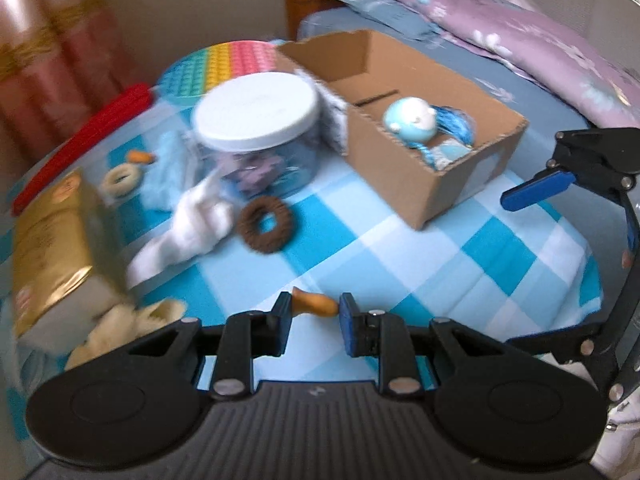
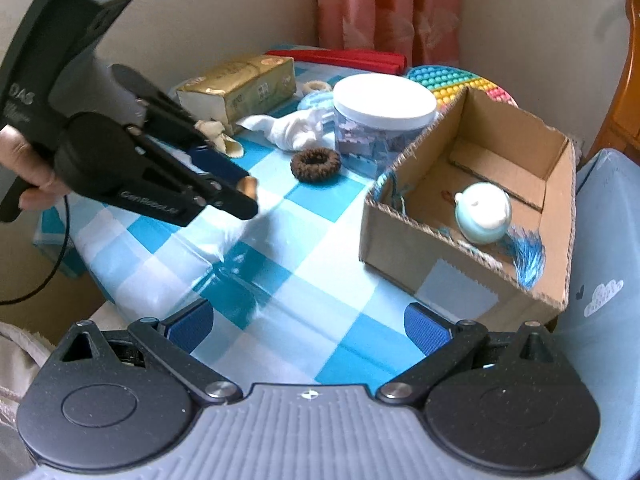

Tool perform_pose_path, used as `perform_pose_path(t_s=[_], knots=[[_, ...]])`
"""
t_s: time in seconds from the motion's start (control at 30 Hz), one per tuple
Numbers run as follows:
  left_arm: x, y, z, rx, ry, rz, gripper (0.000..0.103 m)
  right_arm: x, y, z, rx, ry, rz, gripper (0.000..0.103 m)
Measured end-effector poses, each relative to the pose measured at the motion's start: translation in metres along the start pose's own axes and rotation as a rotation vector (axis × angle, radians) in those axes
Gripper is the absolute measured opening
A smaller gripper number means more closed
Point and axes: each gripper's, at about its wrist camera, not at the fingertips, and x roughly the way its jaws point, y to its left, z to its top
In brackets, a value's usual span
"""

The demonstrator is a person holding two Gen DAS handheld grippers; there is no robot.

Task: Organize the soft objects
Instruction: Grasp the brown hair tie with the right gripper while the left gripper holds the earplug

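1. The left hand-held gripper [image 1: 314,314] is closed on a small orange-brown soft piece [image 1: 314,306], which lies crosswise between the pads, clear above the tabletop [image 1: 440,256].
2. The cardboard box [image 1: 460,176], already holding a pale blue plush [image 1: 410,120], lies ahead and to the right of that gripper, its long axis running away rightward.
3. The right hand-held gripper [image 2: 310,326] is wide open and empty; the box sits close on its right.
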Motion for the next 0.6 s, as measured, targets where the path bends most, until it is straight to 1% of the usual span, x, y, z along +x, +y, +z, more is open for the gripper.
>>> perform_pose_path(t_s=[0.2, 0.3, 0.37, 0.47, 0.53, 0.6], knots=[[-0.017, 0.014, -0.014, -0.078, -0.028, 0.055, 0.024, 0.002, 0.015, 0.013, -0.042, -0.031, 0.002, 0.102], [-0.026, 0.024, -0.021, -0.127, -0.049, 0.079, 0.024, 0.007, 0.024, 0.023, -0.055, -0.041, 0.003, 0.100], [-0.029, 0.029, -0.027, -0.154, -0.052, 0.099, 0.024, 0.011, 0.032, 0.030, -0.062, -0.053, -0.008, 0.092], [-0.034, 0.038, -0.033, -0.197, -0.050, 0.101, 0.024, 0.017, 0.040, 0.041, -0.053, -0.072, -0.037, 0.087], [-0.038, 0.042, -0.037, -0.196, -0.057, 0.123, 0.024, 0.024, 0.045, 0.048, -0.036, -0.088, -0.048, 0.084], [-0.040, 0.047, -0.041, -0.202, -0.064, 0.147, 0.024, 0.032, 0.049, 0.056, -0.020, -0.094, -0.077, 0.081]])
